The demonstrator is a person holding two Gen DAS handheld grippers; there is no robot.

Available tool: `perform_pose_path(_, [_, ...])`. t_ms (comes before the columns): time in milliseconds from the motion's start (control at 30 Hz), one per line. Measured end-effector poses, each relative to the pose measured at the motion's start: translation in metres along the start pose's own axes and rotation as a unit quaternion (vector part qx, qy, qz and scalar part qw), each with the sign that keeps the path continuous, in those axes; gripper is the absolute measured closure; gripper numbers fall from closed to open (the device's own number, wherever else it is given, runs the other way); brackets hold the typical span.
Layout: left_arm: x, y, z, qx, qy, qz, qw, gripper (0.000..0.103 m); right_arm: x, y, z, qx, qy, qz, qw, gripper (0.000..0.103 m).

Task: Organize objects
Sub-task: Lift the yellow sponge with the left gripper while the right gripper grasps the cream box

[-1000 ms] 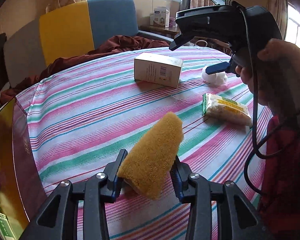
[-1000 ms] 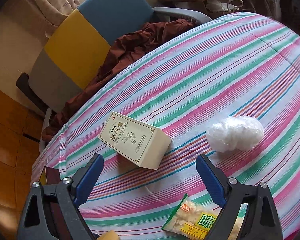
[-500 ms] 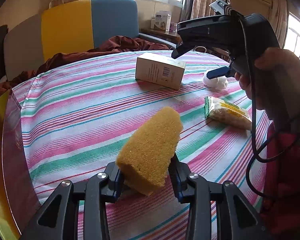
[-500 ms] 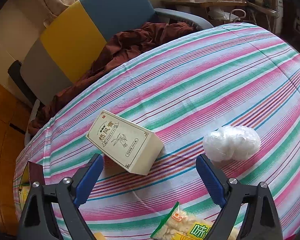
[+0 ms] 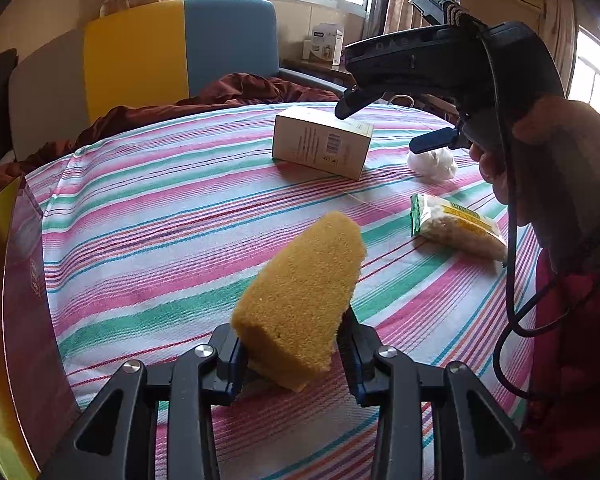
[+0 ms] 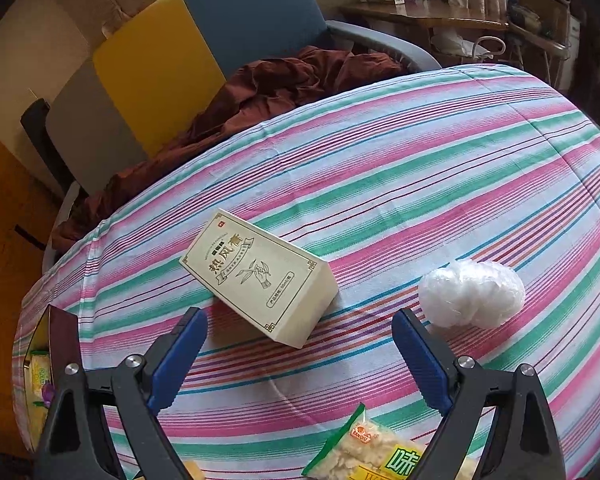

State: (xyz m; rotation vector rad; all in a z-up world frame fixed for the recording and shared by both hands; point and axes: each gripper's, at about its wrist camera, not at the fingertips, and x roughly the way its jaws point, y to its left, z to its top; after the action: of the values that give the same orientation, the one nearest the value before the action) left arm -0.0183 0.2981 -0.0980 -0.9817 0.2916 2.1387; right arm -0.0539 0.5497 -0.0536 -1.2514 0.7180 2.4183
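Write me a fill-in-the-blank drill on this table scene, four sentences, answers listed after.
1. The left claw is shut on a yellow ____.
2. The right claw is ____, with nothing between its pads.
3. The box lies on a ____ cloth.
4. The white bundle sits apart from the box, on the side toward the ____ claw finger in the right wrist view.

Missing words: sponge; open; striped; right

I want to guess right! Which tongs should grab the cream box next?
Probably the right tongs: open, empty, hovering just above the cream box. The left tongs are busy squeezing the yellow sponge.
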Motion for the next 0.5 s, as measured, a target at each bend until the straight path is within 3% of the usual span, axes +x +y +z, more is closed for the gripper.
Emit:
perform_pose_path(233, [0.000,0.003,0.000,-0.008,-0.001,-0.009,0.9999,0.064,0.002,0.021,0.005,-0.050,0.001,-0.014,0.999,0.009])
perform_pose_path(333, [0.000,0.004,0.000,-0.011,-0.001,-0.012,0.9999,0.064,0.007,0.032,0.016,-0.087,0.005,-0.024,0.996,0.003])
perform_pose_path(500, [0.001,0.005,0.001,-0.013,-0.001,-0.015,0.9998,0.064,0.031,0.054,0.034,-0.163,0.046,-0.040,0.985,0.000])
